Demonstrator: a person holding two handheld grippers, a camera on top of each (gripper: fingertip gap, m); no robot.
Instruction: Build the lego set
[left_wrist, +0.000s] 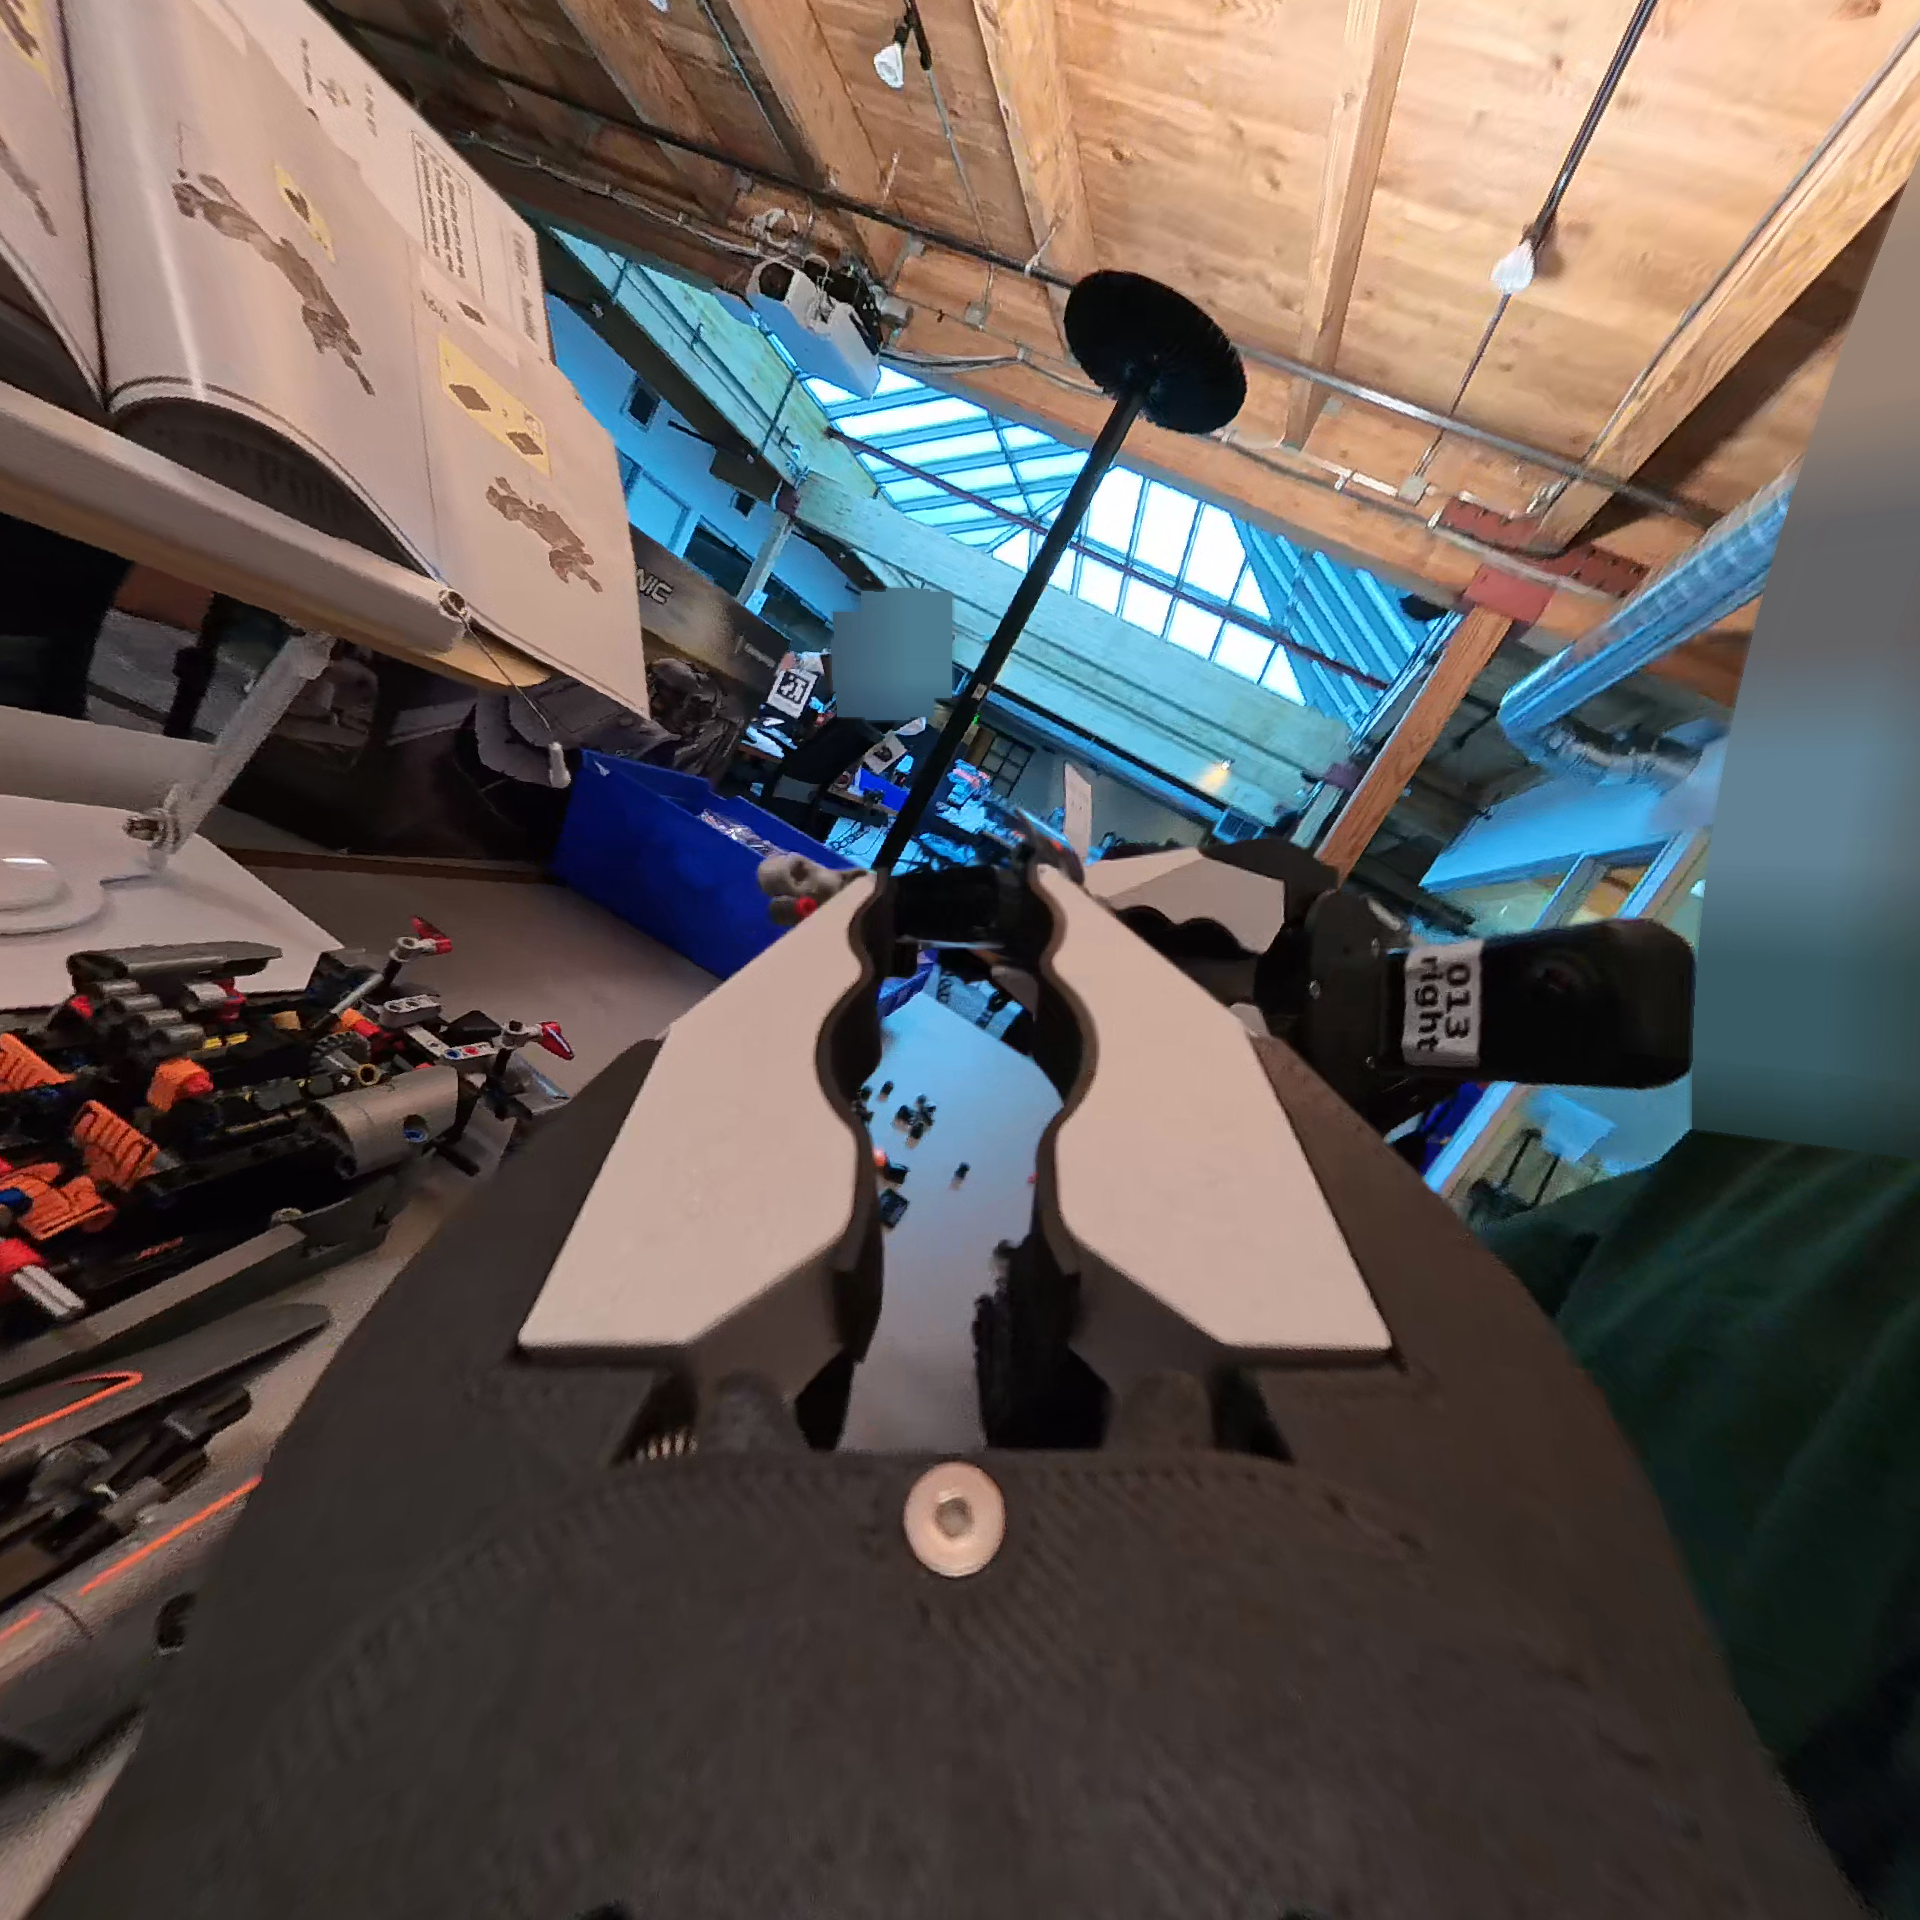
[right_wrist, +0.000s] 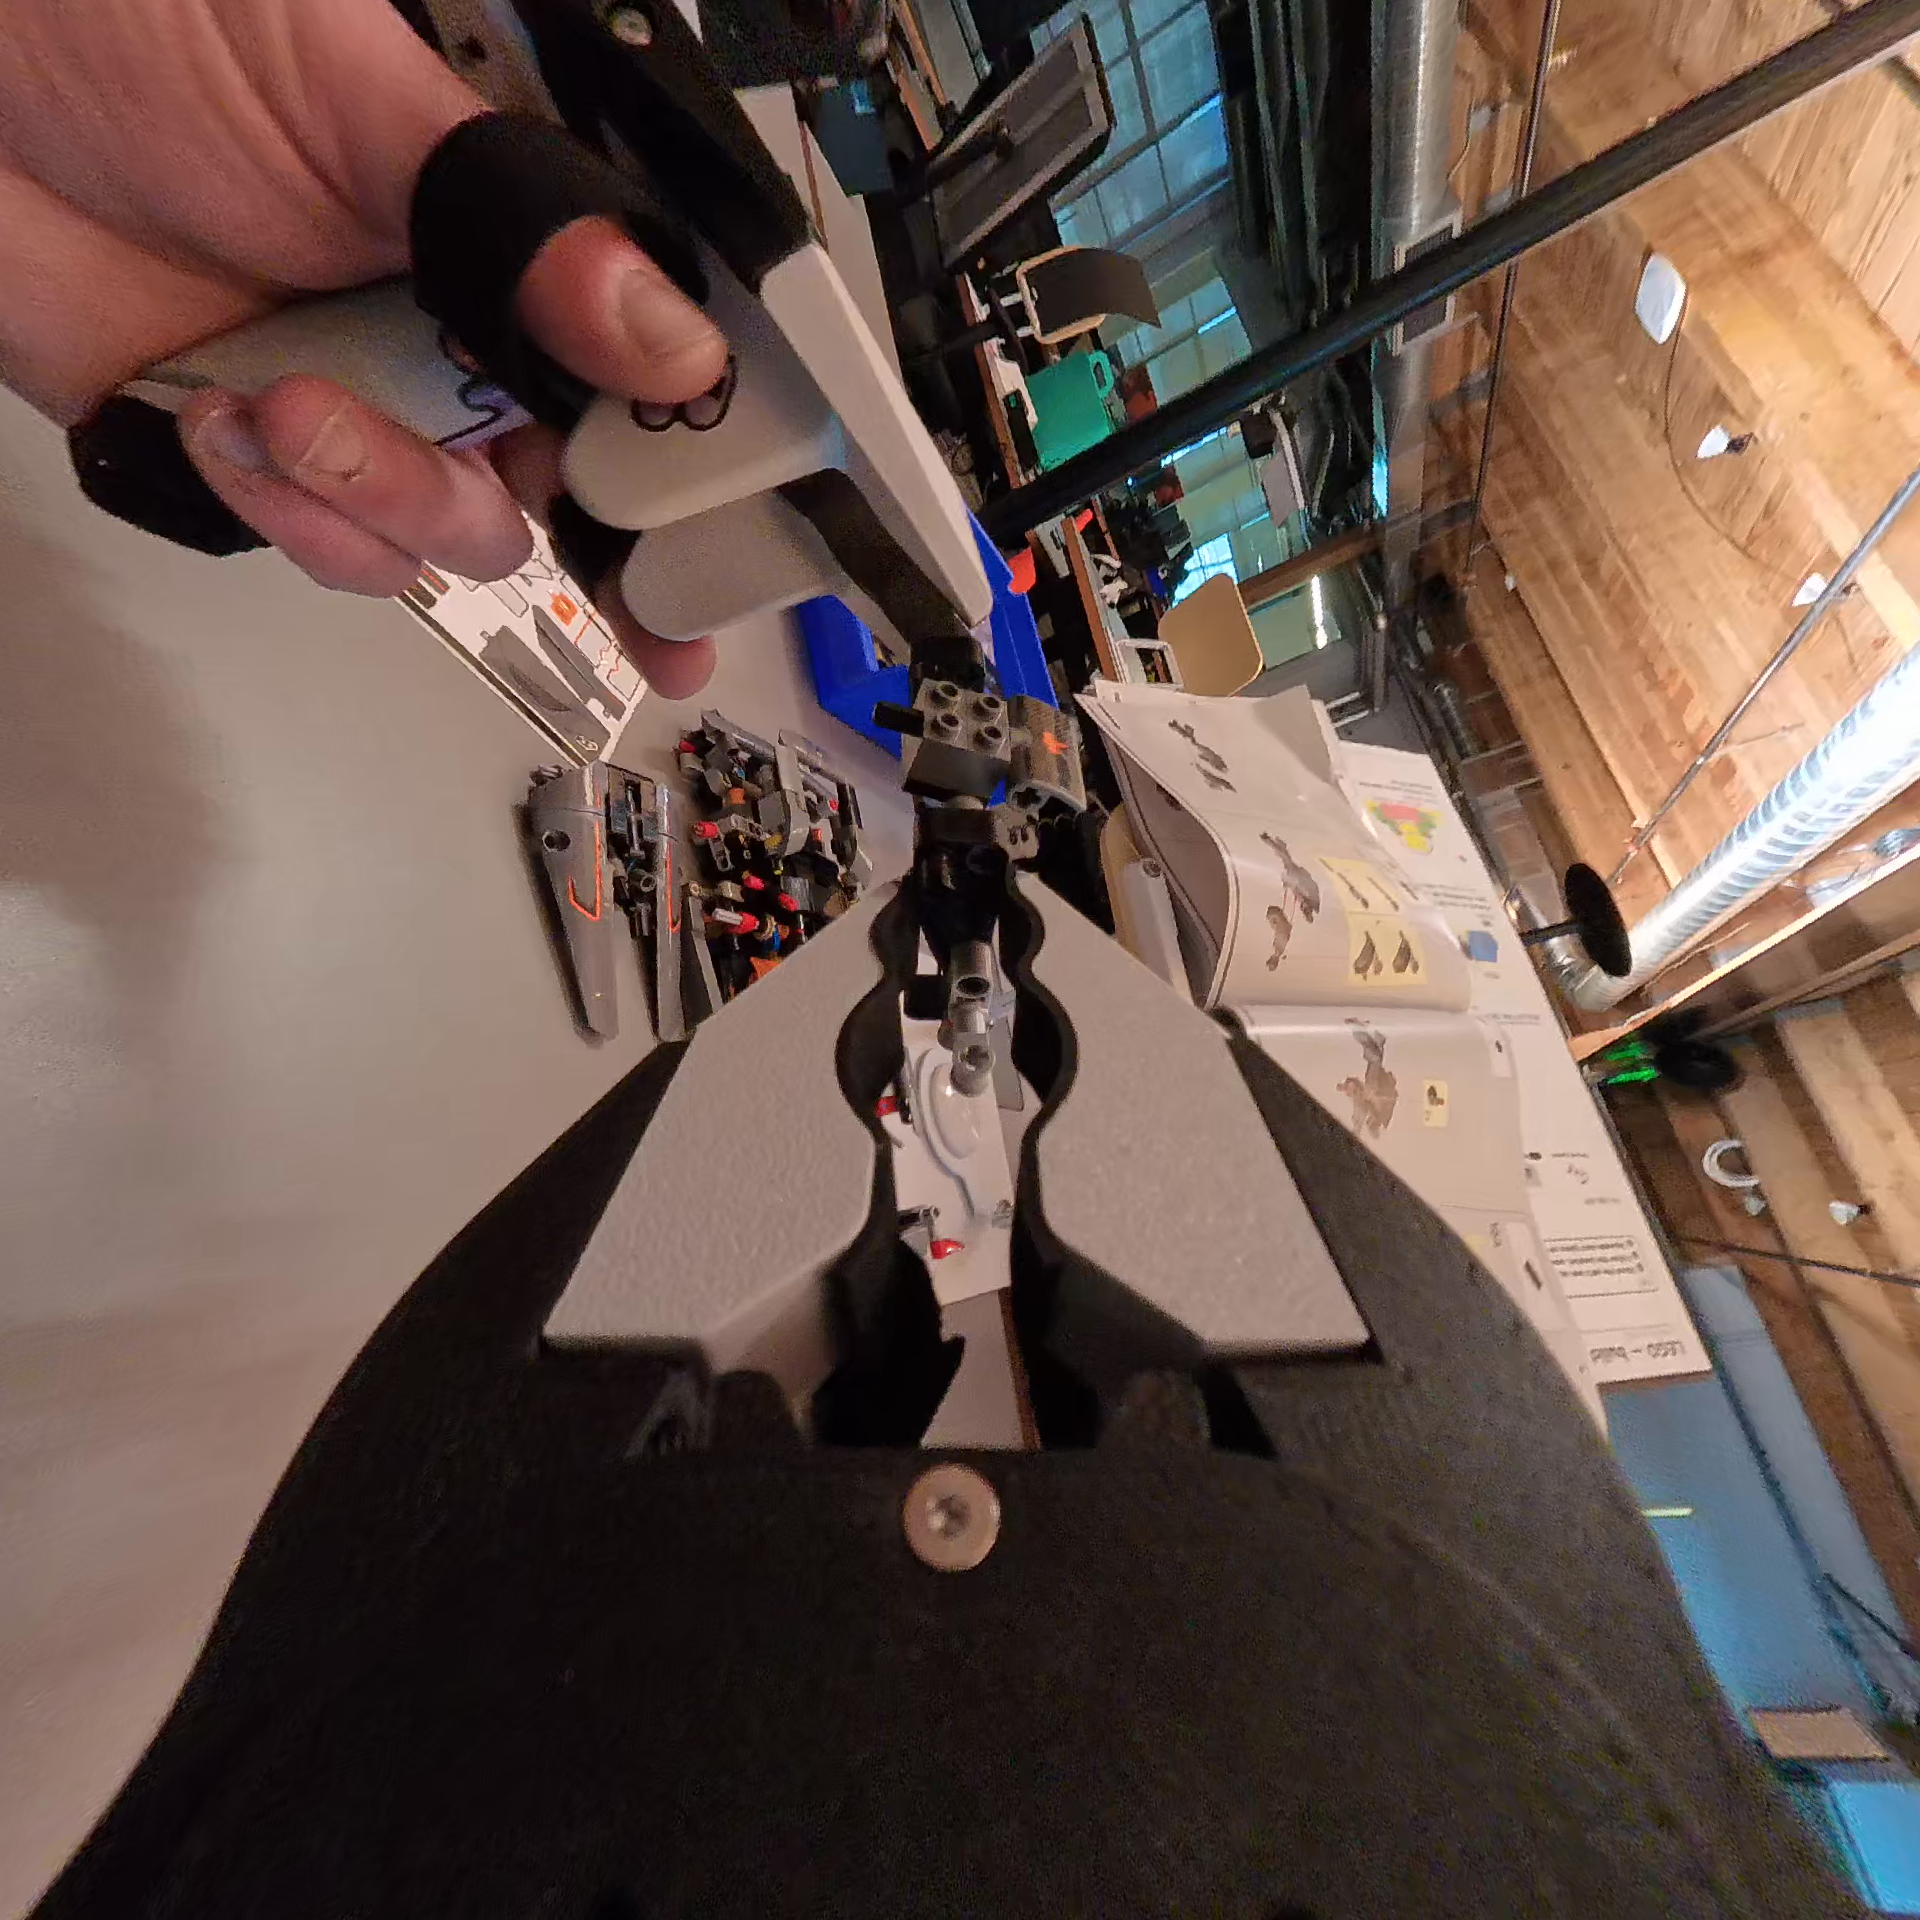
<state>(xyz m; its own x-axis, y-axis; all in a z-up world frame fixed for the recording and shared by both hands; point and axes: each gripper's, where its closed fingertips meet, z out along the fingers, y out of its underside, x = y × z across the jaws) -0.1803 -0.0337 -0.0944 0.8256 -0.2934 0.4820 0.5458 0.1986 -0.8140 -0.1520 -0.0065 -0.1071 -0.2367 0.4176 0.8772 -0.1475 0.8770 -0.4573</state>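
Observation:
Both grippers hold one small Lego sub-assembly (right_wrist: 961, 732) in the air between them: a dark grey studded brick, a curved grey piece with an orange mark and a grey beam. My right gripper (right_wrist: 956, 888) is shut on its lower black part. My left gripper (right_wrist: 940, 623), held by a hand, comes in from the upper left and is shut on its top. In the left wrist view my left gripper (left_wrist: 961, 896) pinches the sub-assembly's black part (left_wrist: 966, 914), and the right gripper (left_wrist: 1164, 883) reaches in from the right. The partly built car (left_wrist: 208, 1101) lies on the table.
An open instruction book (left_wrist: 312, 260) stands on a holder behind the car; it also shows in the right wrist view (right_wrist: 1299, 883). A blue bin (left_wrist: 665, 862) sits beyond. Grey body panels with orange lines (right_wrist: 592, 883), a sticker sheet (right_wrist: 520, 644) and small loose pieces (left_wrist: 904, 1122) lie on the table. The gap from one gripper's tips to the other's is roughly 5 cm.

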